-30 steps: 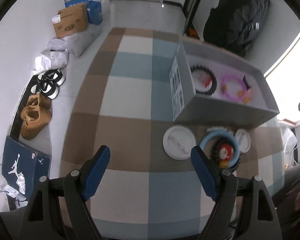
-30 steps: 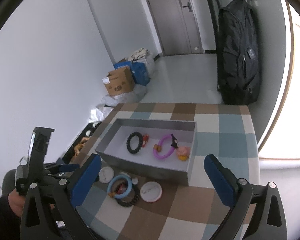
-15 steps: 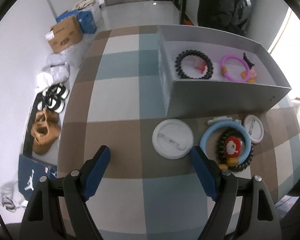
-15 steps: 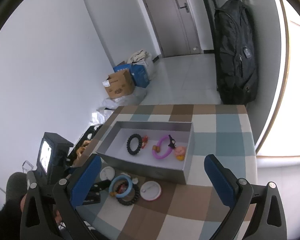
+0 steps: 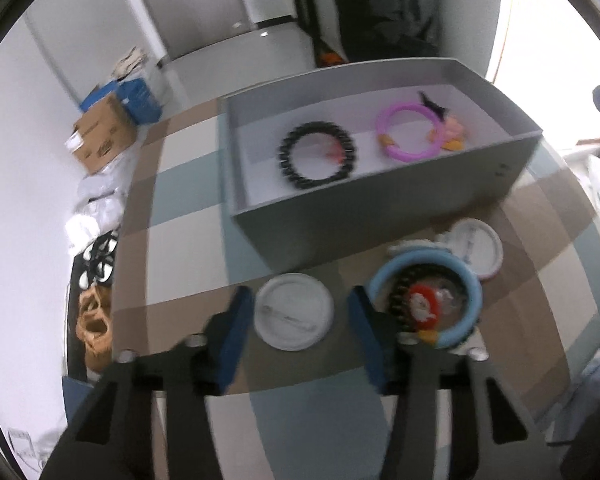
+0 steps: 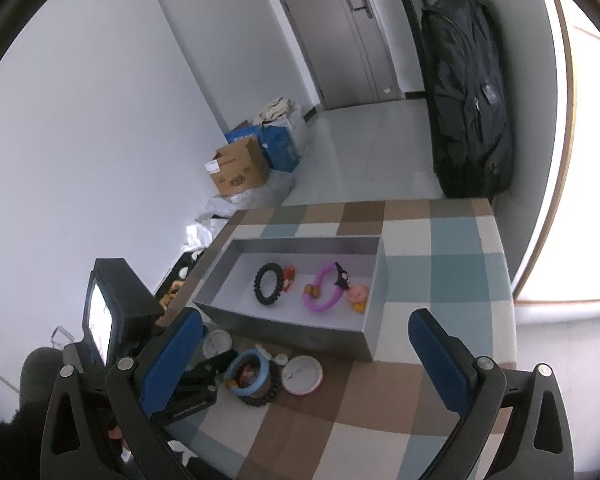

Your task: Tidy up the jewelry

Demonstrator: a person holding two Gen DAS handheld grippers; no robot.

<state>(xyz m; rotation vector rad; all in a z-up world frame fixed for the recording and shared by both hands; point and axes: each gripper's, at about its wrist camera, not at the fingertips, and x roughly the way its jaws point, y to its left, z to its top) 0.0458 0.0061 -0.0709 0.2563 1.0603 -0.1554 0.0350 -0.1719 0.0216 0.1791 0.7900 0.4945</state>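
four bracelets (image 5: pixel 316 155), two discs (image 5: pixel 294 317), one box (image 5: pixel 380 204)

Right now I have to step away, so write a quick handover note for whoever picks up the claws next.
Left claw: has just been closing around the white disc in front of the box; pads not yet on it, nothing held.
Right claw: wide open, empty, above the table's near edge.
Done: black bracelet and pink bracelet, with a small charm beside it, lie in the grey box.
Left: the disc, the blue ring stacked on a black bracelet with a red charm, and the second disc are on the checked cloth.
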